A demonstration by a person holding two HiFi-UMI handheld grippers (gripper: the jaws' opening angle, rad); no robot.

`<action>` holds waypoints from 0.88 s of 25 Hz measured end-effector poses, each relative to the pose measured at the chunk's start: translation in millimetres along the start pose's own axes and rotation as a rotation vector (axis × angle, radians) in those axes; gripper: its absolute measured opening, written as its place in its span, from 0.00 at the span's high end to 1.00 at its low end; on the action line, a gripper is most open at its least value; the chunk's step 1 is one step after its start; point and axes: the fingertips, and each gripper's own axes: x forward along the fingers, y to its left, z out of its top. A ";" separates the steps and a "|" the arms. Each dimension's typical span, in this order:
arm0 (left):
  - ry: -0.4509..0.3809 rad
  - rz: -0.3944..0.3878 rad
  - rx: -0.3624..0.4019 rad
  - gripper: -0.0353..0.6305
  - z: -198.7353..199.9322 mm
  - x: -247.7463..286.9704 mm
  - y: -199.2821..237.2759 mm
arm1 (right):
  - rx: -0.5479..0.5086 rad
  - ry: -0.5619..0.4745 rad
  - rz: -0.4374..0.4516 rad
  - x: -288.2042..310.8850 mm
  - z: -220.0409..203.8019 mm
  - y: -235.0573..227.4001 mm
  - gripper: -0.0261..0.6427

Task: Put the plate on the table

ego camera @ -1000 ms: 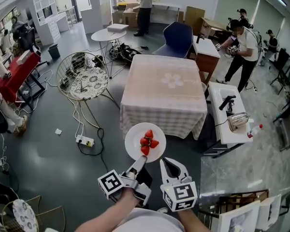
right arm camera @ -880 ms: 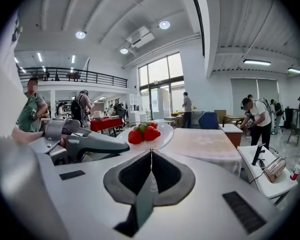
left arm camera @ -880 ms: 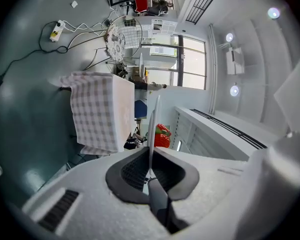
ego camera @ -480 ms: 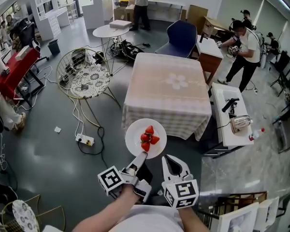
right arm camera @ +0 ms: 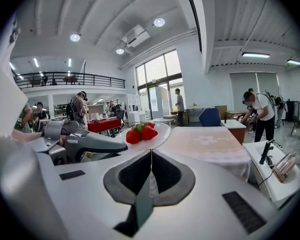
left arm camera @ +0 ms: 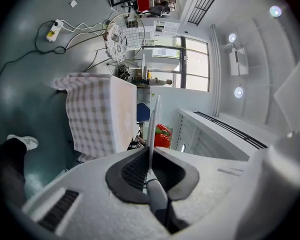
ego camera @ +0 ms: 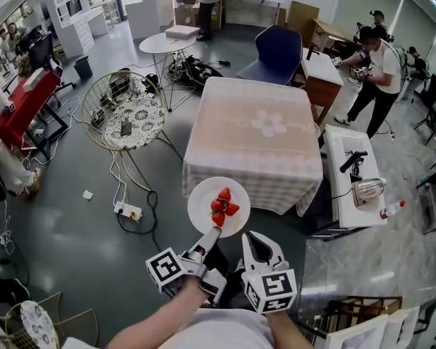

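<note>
A white plate with a few strawberries hangs level in the air just short of the table, which wears a checked cloth with a flower print. My left gripper is shut on the plate's near rim. In the left gripper view the plate shows edge-on between the jaws, with the strawberries beyond and the table to the left. My right gripper hovers beside the left one, shut and holding nothing. The right gripper view shows the plate, the left gripper and the table ahead.
A white side bench with a toaster stands right of the table. A blue chair is behind it. A round wire stool and a power strip with cables lie on the floor at left. A person stands at the back right.
The whole view has shifted forward a little, so the table sits slightly closer to the plate. The left gripper keeps its hold on the plate; the right gripper stays beside it.
</note>
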 end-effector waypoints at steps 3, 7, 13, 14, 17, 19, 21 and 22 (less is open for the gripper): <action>-0.009 0.011 -0.001 0.92 2.0 25.7 3.1 | 0.005 0.005 0.009 14.8 4.2 -21.6 0.95; -0.012 0.032 -0.009 0.92 5.4 66.3 9.1 | 0.020 0.009 0.026 38.5 8.4 -54.3 0.95; -0.026 0.072 -0.005 0.92 12.2 129.8 13.9 | 0.072 0.004 0.027 74.7 19.7 -114.6 0.95; -0.029 0.074 -0.002 0.92 12.9 140.1 13.2 | 0.073 0.003 0.030 79.6 23.8 -123.4 0.95; -0.033 0.072 0.003 0.92 13.4 168.7 6.2 | 0.067 -0.003 0.036 91.7 38.8 -147.1 0.95; -0.034 0.071 0.003 0.92 12.3 184.8 2.9 | 0.069 -0.006 0.038 98.0 45.7 -161.9 0.95; -0.037 0.070 0.001 0.92 10.5 198.1 2.4 | 0.069 -0.006 0.039 103.3 48.7 -175.0 0.95; -0.039 0.070 0.003 0.92 9.9 203.4 2.5 | 0.069 -0.006 0.043 106.0 49.0 -180.1 0.95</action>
